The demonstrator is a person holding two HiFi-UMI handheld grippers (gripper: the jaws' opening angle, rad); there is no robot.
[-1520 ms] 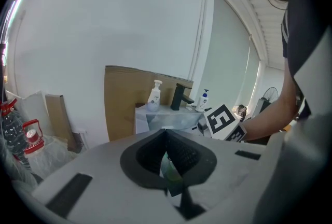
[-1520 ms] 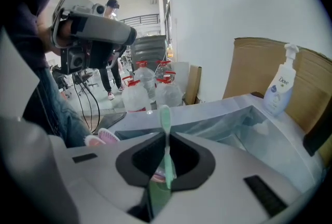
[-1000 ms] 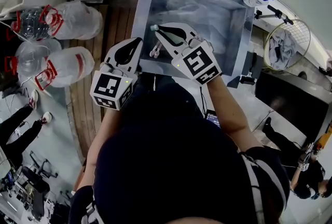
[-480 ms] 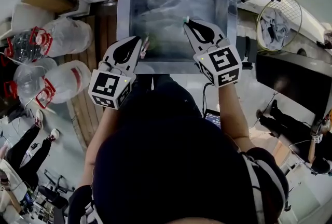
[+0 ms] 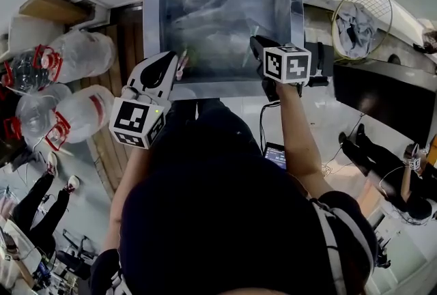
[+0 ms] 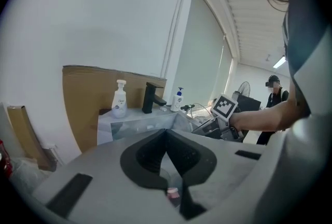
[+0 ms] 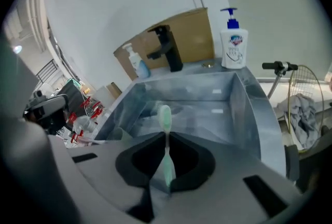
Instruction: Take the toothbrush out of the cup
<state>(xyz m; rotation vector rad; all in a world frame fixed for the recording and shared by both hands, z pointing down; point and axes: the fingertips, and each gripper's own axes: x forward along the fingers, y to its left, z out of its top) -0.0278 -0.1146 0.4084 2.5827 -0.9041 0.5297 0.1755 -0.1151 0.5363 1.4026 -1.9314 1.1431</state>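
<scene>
The removal was judged to be essentially done. The right gripper (image 7: 166, 140) was closed narrowly on a pale green toothbrush (image 7: 165, 116), which was clamped by its neck between the jaws. Its head stood out just ahead of the tips and its handle ran back under them. No cup was seen around or below that brush. Only the sink (image 7: 244, 109) basin lay ahead of and beneath the jaws.

The left gripper (image 6: 166, 132) was held off to the right gripper's left side, well apart from it. Its jaws were drawn together, and the wall of a clear cup (image 6: 167, 175) appeared to be pinched between them, though the glassy rim was only faintly made out. A small pink object (image 6: 173, 193) was seen low behind the tips, apparently inside the cup. Whether it was a second brush could not be told. What was left was judged to be putting the green brush down, and perhaps the cup too.

Counted were:
- two grippers
- one green toothbrush
- one cup
- one pink object
- one sink
- one black faucet (image 7: 168, 46), far ahead of the right jaws
- two pump bottles, a blue-topped bottle (image 7: 233, 44) to the faucet's right and a paler bottle (image 7: 136, 62) to its left
</scene>
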